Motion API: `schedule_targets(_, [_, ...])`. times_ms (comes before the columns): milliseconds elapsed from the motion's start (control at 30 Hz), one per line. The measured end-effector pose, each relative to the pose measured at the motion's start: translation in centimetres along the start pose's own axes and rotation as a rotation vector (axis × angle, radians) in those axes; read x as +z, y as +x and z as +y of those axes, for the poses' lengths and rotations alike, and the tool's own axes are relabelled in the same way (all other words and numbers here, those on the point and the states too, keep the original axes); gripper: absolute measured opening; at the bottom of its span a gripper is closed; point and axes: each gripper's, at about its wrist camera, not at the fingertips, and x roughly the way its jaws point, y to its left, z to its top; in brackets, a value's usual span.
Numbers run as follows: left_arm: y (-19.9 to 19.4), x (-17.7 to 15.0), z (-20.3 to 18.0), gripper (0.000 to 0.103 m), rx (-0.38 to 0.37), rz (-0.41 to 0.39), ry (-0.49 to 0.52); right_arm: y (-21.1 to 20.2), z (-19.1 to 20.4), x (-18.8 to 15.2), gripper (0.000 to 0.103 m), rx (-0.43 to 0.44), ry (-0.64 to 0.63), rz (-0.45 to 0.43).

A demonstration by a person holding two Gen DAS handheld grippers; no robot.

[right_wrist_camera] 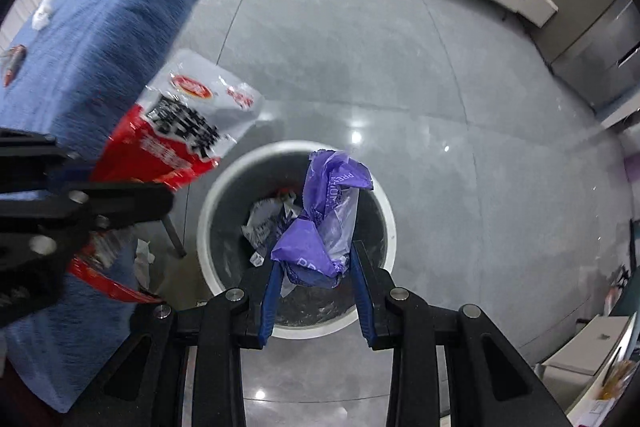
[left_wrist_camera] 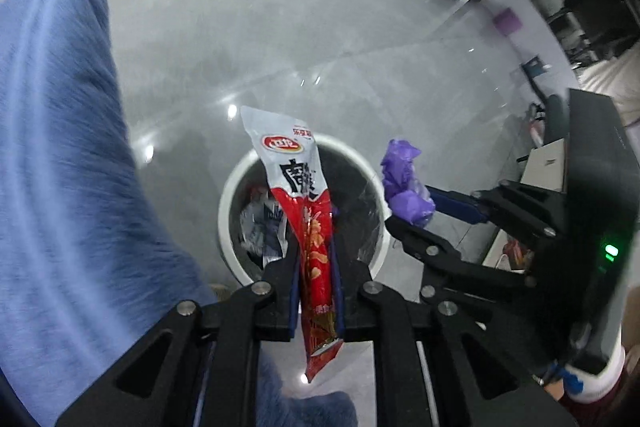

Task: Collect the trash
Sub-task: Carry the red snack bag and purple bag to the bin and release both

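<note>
Both tongs hold trash above the bin on the grey floor (right_wrist_camera: pixel 400 75).

A blue-covered tabletop (right_wrist_camera: pixel 120 7) fills the left side, its edge hanging near the white-rimmed trash bin (right_wrist_camera: pixel 208 211) that stands on the floor with crumpled wrappers already inside. The left tongs (left_wrist_camera: pixel 316 251) are clenched on a red-and-white snack wrapper (left_wrist_camera: pixel 296 179) — it sticks up between the blue pads, over the bin's opening. The right tongs (right_wrist_camera: pixel 316 259) grip a crumpled purple plastic bag (right_wrist_camera: pixel 320 227) above the bin's near rim. On the tabletop's far-left edge lie a white wad (right_wrist_camera: pixel 42 13) and a small red packet (right_wrist_camera: pixel 12 65).
</note>
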Motion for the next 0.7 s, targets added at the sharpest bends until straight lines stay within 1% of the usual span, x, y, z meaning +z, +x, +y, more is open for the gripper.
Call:
schedule_targets(100, [2.8,0.4,0.3,0.015,0.015,0.060,-0.042,1.9,-0.5,-0.2,0.031,0.024,0.004,0.031])
schedule_targets(200, [4.3,0.9,0.4,0.016,0.041,0.083,-0.069,4.1,-0.8,0.3,0.031,0.057,0.017,0.059])
schedule_targets(267, [4.7,1.4,0.4,0.018,0.050,0.090,-0.072,5.2,-1.6,0.6,0.031,0.080,0.030,0.070])
schedule_targets(300, [4.9,1.5,0.4,0.023,0.049,0.093,-0.072,5.7,-1.8,0.6,0.031,0.091,0.039,0.076])
schedule_targets(367, [5.0,1.1,-0.3,0.025,0.045,0.100,-0.072,6.3,-2.2,0.3,0.031,0.100,0.054,0.083])
schedule_targets(433, [5.3,1.1,-0.3,0.033,0.053,0.102,-0.070,7.0,-2.4,0.2,0.032,0.107,0.064,0.088])
schedule_targets(467, [5.4,1.1,-0.5,0.042,0.054,0.101,-0.066,7.4,-2.5,0.1,0.034,0.109,0.069,0.091])
schedule_targets(500, [5.6,1.2,-0.8,0.045,0.054,0.100,-0.063,7.6,-2.7,0.0,0.036,0.106,0.075,0.094])
schedule_targets(567, [6.0,1.1,-0.9,0.047,0.049,0.100,-0.061,7.9,-3.1,0.0,0.039,0.107,0.090,0.095])
schedule_targets(700, [6.0,1.1,-0.7,0.047,0.036,0.100,-0.067,7.6,-4.0,-0.1,0.041,0.102,0.117,0.084])
